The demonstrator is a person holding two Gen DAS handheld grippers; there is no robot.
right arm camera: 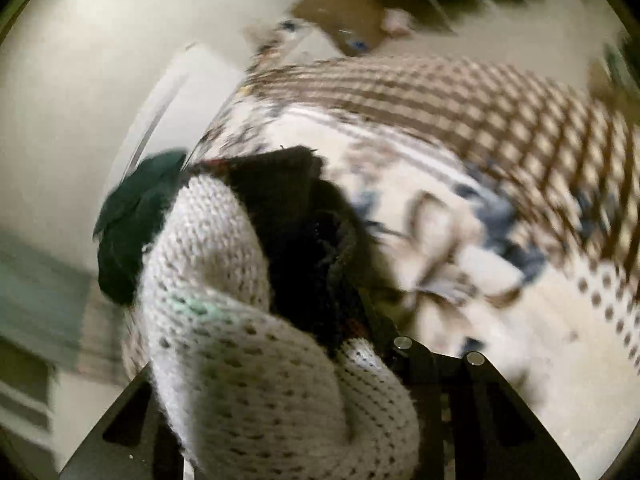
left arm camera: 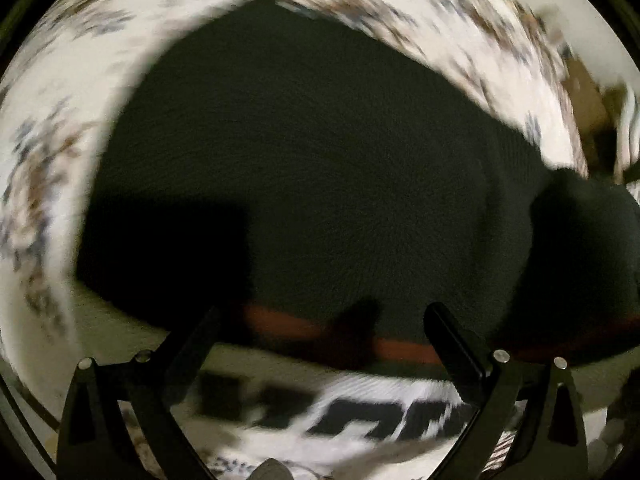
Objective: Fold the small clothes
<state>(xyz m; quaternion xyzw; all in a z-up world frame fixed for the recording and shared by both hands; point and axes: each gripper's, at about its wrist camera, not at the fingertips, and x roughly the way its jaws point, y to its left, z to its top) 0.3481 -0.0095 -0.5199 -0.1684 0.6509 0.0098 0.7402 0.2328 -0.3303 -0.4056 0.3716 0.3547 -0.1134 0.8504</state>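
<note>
Blurring both views; left tool [left arm camera: 320, 320] apart over dark garment [left arm camera: 312, 184]; right tool [right arm camera: 280, 340] clamped on white knit [right arm camera: 248, 320].

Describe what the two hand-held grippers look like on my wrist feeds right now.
The left hand-held gripper has two flat matte-black fingers on curved black arms, each joint pinned with round silver bolts. The right hand-held gripper has the same black frame and silver bolts, mostly hidden by fabric. No cables or markings show.
</note>
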